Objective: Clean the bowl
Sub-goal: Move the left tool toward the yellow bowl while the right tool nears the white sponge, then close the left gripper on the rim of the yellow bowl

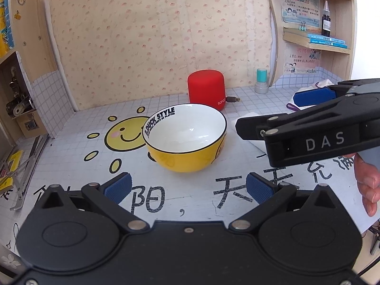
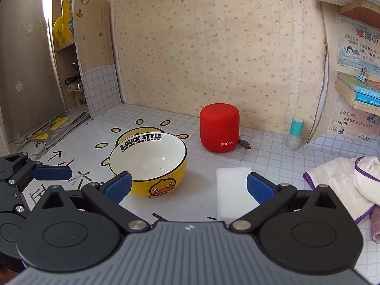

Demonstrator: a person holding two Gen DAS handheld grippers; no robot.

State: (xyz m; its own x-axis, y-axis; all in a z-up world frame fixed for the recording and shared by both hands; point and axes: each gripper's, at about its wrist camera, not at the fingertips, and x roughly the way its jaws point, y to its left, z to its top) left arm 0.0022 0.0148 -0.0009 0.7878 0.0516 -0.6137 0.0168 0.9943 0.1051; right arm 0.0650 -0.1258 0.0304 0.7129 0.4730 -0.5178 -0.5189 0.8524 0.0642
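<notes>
A red cylindrical speaker [image 2: 219,128] marked "sanag" stands upright at the far side of the grid-patterned desk surface [image 2: 273,159], near the wallpapered back wall [image 2: 213,47]. A cable plug [image 2: 245,144] lies just right of the speaker's base. A stamp with a teal cap [image 2: 295,133] stands upright further right, near the shelf unit. On the right-hand shelf [image 1: 315,44], a dark dropper bottle [image 1: 326,20] stands on blue books [image 1: 327,40]. A sun-face graphic [image 1: 123,136] is printed on the desk. A metal folding stand [image 1: 21,178] lies at the left edge.
</notes>
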